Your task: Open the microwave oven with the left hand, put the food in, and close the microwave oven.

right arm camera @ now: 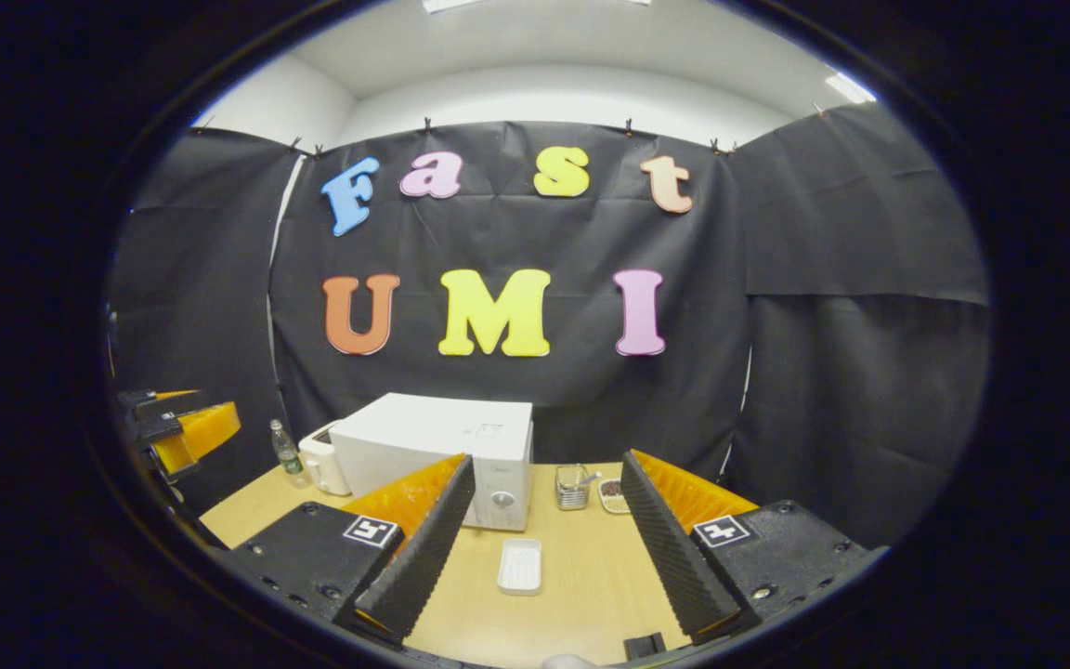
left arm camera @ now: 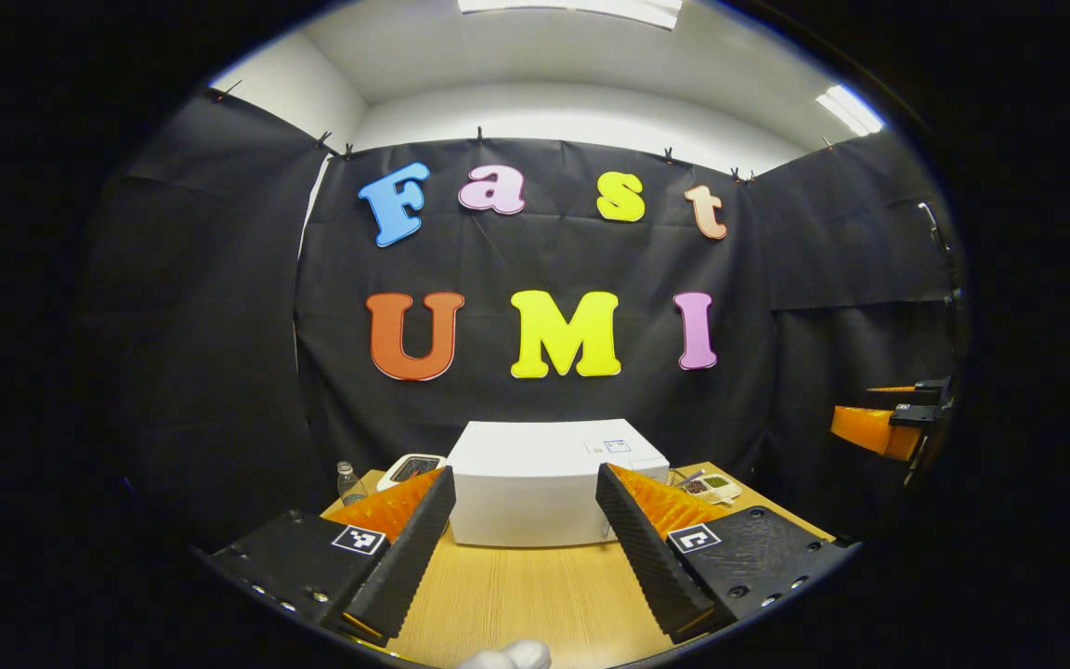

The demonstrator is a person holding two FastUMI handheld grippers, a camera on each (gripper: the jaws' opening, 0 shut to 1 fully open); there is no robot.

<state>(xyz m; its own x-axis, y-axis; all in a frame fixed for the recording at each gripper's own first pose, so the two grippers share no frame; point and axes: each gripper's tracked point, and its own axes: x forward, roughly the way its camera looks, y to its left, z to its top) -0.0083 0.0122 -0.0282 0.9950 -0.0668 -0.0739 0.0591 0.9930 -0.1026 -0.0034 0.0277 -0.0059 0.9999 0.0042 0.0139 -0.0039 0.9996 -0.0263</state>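
**White microwave shut, both grippers held wide above the wooden tabletop**

Wood-grain tabletop [right arm camera: 581,576] carried a white microwave oven [right arm camera: 442,455] toward its far edge, the door closed. In the right gripper view a round knob sat low on the oven's right-hand control strip; the small marks above it were too blurred to read. A sticker on the oven's top [left arm camera: 617,446] showed in the left gripper view, its print also illegible.

A white rectangular dish [right arm camera: 519,565] lay on the tabletop in front of the oven, apart from it; whether it held food could not be told. Right of the oven stood a metal holder [right arm camera: 574,485] with a small food tray [right arm camera: 612,495] just beside it. At the oven's left side, toward the far left corner, stood a white toaster-like appliance [right arm camera: 323,469] and a clear bottle [right arm camera: 285,448].

The left gripper [left arm camera: 526,548] hung with its ridged fingers spread wide, holding nothing, the oven framed between them. The right gripper [right arm camera: 544,557] was likewise spread wide and empty, above the dish. Each gripper body bore a square black-and-white marker tag [left arm camera: 358,539].
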